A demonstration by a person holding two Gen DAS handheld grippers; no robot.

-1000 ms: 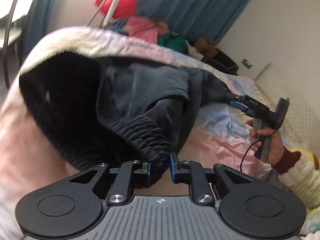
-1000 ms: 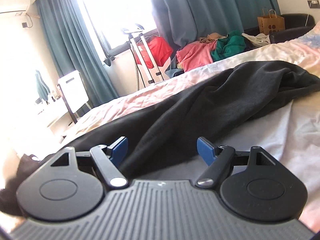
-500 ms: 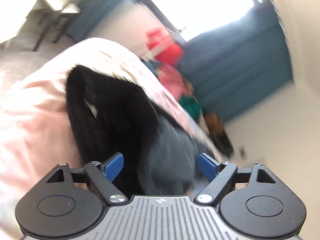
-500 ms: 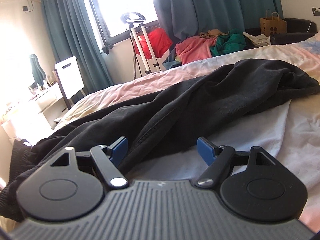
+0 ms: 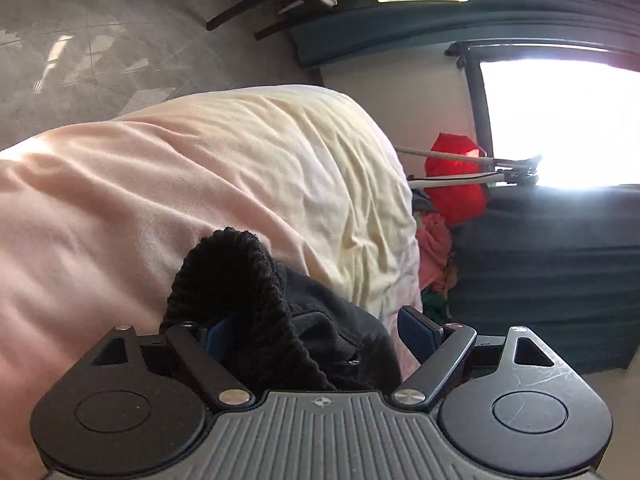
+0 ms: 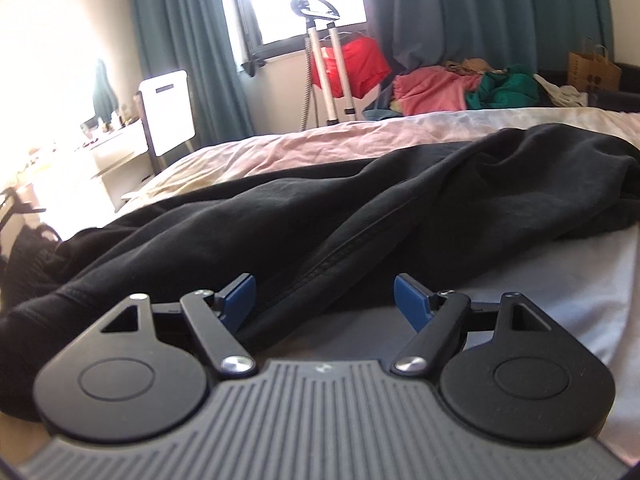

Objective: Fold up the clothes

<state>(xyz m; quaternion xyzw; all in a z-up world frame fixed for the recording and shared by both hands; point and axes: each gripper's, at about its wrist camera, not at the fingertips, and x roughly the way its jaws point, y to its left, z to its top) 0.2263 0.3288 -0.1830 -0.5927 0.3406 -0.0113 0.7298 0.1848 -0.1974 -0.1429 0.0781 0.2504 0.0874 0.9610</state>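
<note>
Both the left gripper (image 5: 316,330) and right gripper (image 6: 324,298) are spread wide, gripping nothing. The black sweatpants (image 6: 320,216) stretch across the frame's middle; their ribbed cuff (image 5: 236,280), low centre, could slip when pinched.

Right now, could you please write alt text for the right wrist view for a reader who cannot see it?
A black garment lies stretched across a bed with pink and pale bedding, its near edge between the spread blue fingertips of the open right tool. Behind the bed are teal curtains, a bright window and a pile of pink, green and red clothes.
</note>
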